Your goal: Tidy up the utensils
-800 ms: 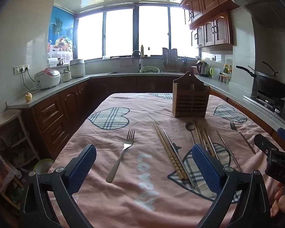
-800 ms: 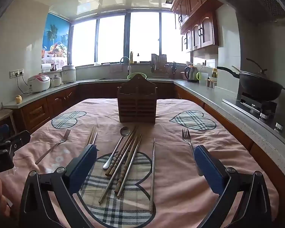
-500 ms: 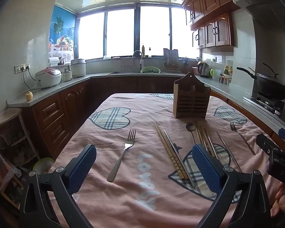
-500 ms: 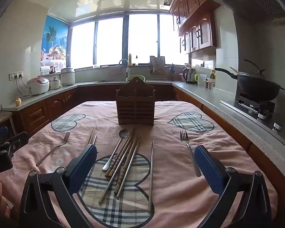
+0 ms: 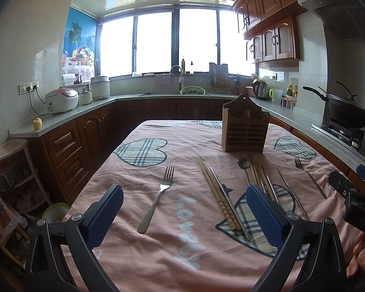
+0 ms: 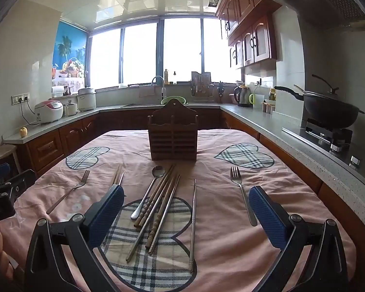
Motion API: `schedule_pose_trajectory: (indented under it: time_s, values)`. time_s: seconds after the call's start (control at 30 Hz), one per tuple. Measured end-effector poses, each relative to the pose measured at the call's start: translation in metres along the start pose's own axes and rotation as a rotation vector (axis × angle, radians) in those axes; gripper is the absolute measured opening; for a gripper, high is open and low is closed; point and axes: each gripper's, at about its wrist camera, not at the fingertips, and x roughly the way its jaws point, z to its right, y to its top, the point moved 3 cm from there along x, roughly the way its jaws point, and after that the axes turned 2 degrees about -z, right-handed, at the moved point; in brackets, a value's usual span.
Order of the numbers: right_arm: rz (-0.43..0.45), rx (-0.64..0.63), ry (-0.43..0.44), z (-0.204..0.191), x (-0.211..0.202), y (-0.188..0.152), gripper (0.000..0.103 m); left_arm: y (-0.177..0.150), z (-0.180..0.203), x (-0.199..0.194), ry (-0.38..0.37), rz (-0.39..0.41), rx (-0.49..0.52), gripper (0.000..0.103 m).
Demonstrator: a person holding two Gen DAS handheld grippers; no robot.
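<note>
Left wrist view: the left gripper point(image 5: 185, 209) is being held above the pink tablecloth with plaid hearts point(image 5: 158, 255), its blue-padded jaws spread wide and gripping nothing.
Right wrist view: the right gripper point(image 6: 187, 209) is likewise being held wide apart and empty over the cloth point(image 6: 231, 243).
Landmark: the slatted brown wooden utensil holder point(image 6: 173, 135) is being kept upright near the far end of the table.
Spoon: a steel spoon point(image 6: 147, 192) is being shown just in front of the holder, bowl toward it.
Chopsticks: a loose bundle of wooden and metal chopsticks point(image 6: 158, 206) is lying beside the spoon, in front of the holder; a single metal chopstick point(image 6: 193, 221) is lying just right of that bundle.
Left of holder: a pair of wooden chopsticks point(image 5: 217, 194) and a steel fork point(image 5: 158, 197) are lying well apart.
Right of holder: a second steel fork point(image 6: 242, 194) is lying alone.
</note>
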Motion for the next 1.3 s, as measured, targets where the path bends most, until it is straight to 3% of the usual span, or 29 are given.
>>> schedule_pose_trajectory:
  time_s: [1.3]
  values:
    - [0.002, -0.005, 0.022, -0.0051, 0.0009, -0.0008, 0.103, -0.0045, -0.004, 0.0076, 0.0, -0.012, -0.011, 0.102]
